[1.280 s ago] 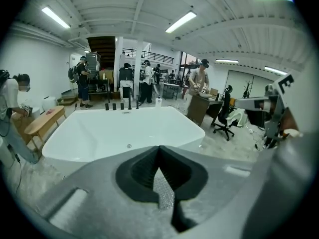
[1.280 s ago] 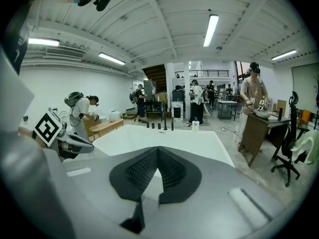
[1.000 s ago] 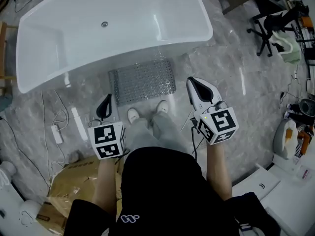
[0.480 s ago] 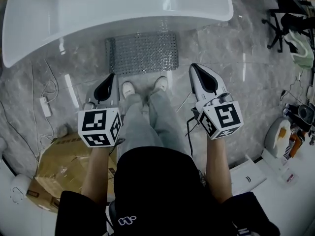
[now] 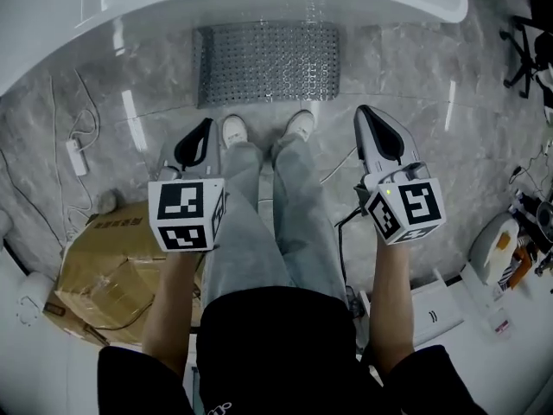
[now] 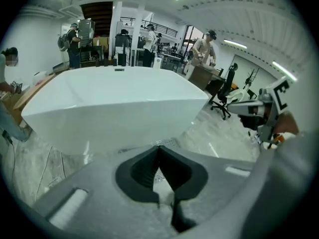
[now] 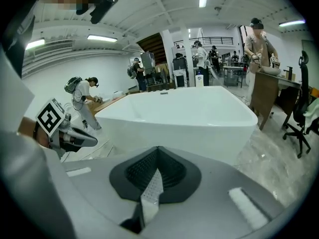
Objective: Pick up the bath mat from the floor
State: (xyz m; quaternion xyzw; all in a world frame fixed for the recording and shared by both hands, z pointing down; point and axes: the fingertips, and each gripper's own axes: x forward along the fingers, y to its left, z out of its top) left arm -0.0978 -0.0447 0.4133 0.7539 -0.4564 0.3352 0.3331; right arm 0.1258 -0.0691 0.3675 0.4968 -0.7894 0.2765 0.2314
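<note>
bath mat (image 5: 268,61): translucent studded rectangle; floor (image 5: 484,162): marble; left claw (image 5: 204,128), right claw (image 5: 366,115): together

No words or numbers can be read. A cardboard box (image 5: 104,271) on the floor carries a short line of dark print, too small to make out. The cubes on the left gripper (image 5: 207,124) and right gripper (image 5: 365,111) bear only black-and-white square patterns, no letters.
</note>
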